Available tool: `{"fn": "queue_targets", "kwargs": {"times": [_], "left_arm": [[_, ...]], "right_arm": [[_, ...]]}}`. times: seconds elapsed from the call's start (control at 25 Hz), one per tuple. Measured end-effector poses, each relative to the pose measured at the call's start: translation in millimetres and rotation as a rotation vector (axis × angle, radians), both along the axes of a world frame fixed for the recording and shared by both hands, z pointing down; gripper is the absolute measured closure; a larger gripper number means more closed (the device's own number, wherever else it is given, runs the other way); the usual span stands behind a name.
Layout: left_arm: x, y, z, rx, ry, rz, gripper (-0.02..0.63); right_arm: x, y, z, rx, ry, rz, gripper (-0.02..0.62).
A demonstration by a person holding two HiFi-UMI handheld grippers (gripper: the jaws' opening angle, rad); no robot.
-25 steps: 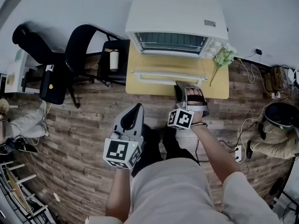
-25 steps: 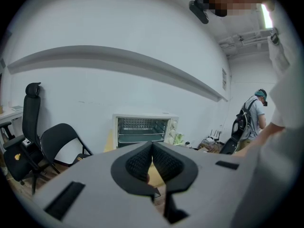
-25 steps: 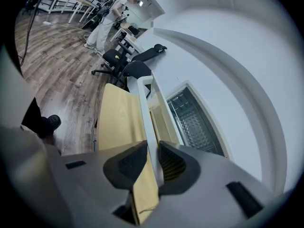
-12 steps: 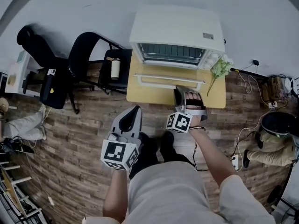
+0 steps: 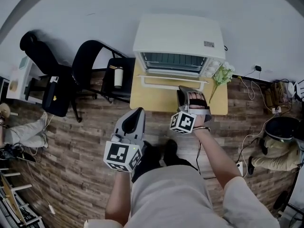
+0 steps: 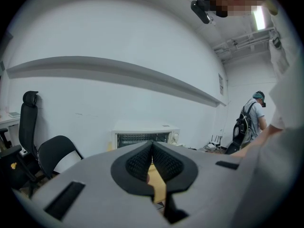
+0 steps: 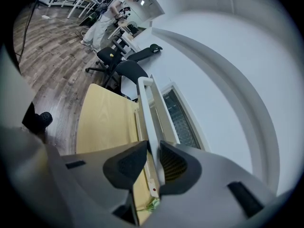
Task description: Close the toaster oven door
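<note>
The white toaster oven (image 5: 178, 39) stands on a small wooden table (image 5: 142, 96) against the wall. Its door (image 5: 159, 79) hangs part-way up, tilted, with the wire rack still showing above it. My right gripper (image 5: 187, 90) is shut on the door's white handle bar (image 5: 166, 82), near its right end. In the right gripper view the handle bar (image 7: 151, 106) runs between the pads of the right gripper (image 7: 153, 148). My left gripper (image 5: 136, 114) hangs shut and empty over the floor in front of the table. From the left gripper (image 6: 152, 145) the oven (image 6: 142, 136) shows straight ahead.
Black chairs (image 5: 90, 61) stand left of the table, one with a bottle (image 5: 118, 77) on its seat. A spray of green flowers (image 5: 219, 75) lies at the table's right end. Cables and a power strip (image 5: 242, 167) cross the floor at right, near a seated person (image 5: 280, 148).
The door has swung up from lying almost flat to a steeper tilt. My right gripper rose with its handle, and the left gripper rose a little too.
</note>
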State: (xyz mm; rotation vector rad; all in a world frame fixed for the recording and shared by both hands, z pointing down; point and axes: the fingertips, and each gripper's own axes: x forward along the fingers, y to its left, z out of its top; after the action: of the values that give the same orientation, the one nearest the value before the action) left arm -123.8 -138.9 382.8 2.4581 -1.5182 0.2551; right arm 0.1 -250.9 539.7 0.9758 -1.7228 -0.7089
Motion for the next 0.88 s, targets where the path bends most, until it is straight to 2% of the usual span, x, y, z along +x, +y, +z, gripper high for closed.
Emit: {"fn": "queue_targets", "kwargs": {"times": [0.88], "left_arm": [[4,-21,-18,0.042,0.006,0.020,0.598]], "right_arm": [[3,-37,-27,-0.008,-0.031,-0.028,0.515]]}}
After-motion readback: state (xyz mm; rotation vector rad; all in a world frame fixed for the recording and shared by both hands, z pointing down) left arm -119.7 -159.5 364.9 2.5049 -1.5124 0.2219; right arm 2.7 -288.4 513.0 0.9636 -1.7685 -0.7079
